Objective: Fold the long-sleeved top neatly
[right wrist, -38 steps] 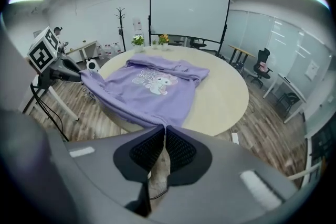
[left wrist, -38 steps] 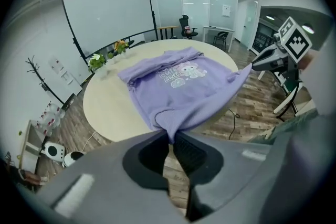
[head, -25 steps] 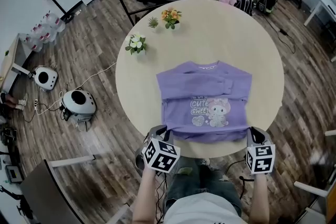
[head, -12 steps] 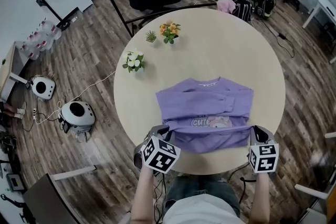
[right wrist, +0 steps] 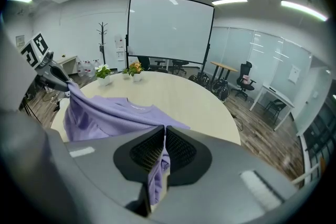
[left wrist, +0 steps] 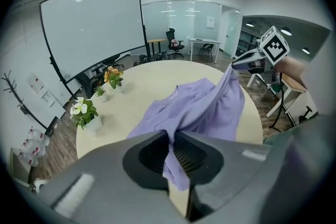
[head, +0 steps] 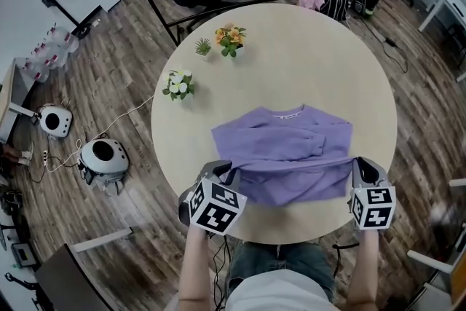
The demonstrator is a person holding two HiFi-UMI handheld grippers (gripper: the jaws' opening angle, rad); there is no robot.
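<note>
Denim jeans (head: 280, 258), grey hand-held grippers (head: 222, 170) (head: 360, 165) with black-and-white marker cubes (head: 213, 206)

Head view looks steeply down on the table (head: 306, 54); both gripper views look low across it, sharing the top (head: 284, 142).

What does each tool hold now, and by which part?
Both hold the purple long-sleeved top by its bottom hem: the left tool pinches its left corner, the right tool its right corner.

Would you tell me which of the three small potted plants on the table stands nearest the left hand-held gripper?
The white-flowered plant, by the left edge of the table; the small green plant and the orange-flowered plant stand farther back.
</note>
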